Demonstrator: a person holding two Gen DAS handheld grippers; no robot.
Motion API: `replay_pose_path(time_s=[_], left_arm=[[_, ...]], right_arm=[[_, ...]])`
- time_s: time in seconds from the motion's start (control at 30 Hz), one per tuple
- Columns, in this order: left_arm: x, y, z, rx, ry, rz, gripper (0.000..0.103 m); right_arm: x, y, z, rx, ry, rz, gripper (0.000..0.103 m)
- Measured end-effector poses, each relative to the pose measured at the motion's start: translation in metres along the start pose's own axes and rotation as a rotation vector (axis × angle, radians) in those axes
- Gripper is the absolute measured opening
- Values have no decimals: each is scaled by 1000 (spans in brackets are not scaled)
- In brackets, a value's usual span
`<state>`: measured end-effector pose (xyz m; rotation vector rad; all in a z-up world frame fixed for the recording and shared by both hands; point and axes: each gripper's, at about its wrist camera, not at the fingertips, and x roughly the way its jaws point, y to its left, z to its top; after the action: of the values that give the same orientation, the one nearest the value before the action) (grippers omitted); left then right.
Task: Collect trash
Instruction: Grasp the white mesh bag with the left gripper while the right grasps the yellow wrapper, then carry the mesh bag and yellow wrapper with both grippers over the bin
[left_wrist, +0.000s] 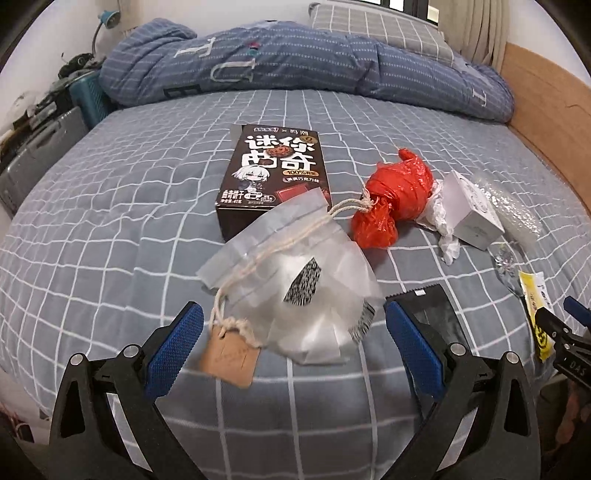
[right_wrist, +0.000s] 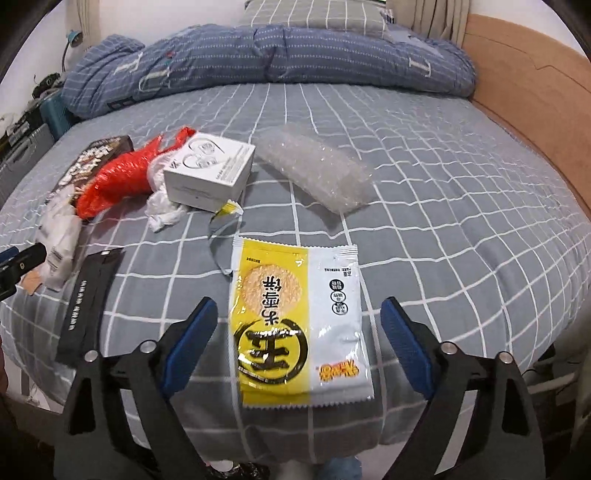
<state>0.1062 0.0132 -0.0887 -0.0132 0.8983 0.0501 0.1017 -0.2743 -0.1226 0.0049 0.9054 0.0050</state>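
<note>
Trash lies on a grey checked bed. My left gripper is open around a translucent drawstring pouch with a brown tag. Behind it lie a dark cookie box, a red plastic bag, a white box and a black packet. My right gripper is open around a yellow and white snack wrapper. Beyond it lie the white box, a bubble wrap piece, the red bag and the black packet.
A rolled blue quilt and a checked pillow lie at the bed's far end. A wooden bed frame runs along the right. Clutter and a teal crate stand off the left side. The bed edge is just below both grippers.
</note>
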Motion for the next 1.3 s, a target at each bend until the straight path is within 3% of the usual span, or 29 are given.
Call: replay_pose_path(time_s=[0.27,0.4,0.53,0.6,0.7,1.3], left_arm=[[31,1,9,-14,42,-13,91],[44,0,9,5,63,-10,78],[51,-3,7,21,83,-44,57],[53,-6,6,36,84,-48,50],[53,-10,6,48,86,-59,44],[17,-10,12,24,19,-58,40]], right_arm=[[22,-6,3,45,86,53,77],[27,-7,2,47,114,86,68],[27,-6,1,43,124,104,62],[27,-5,1,36,126,112,54],[26,-4,-1,26,126,114,48],[-8,5,15,-6,27,128,47]])
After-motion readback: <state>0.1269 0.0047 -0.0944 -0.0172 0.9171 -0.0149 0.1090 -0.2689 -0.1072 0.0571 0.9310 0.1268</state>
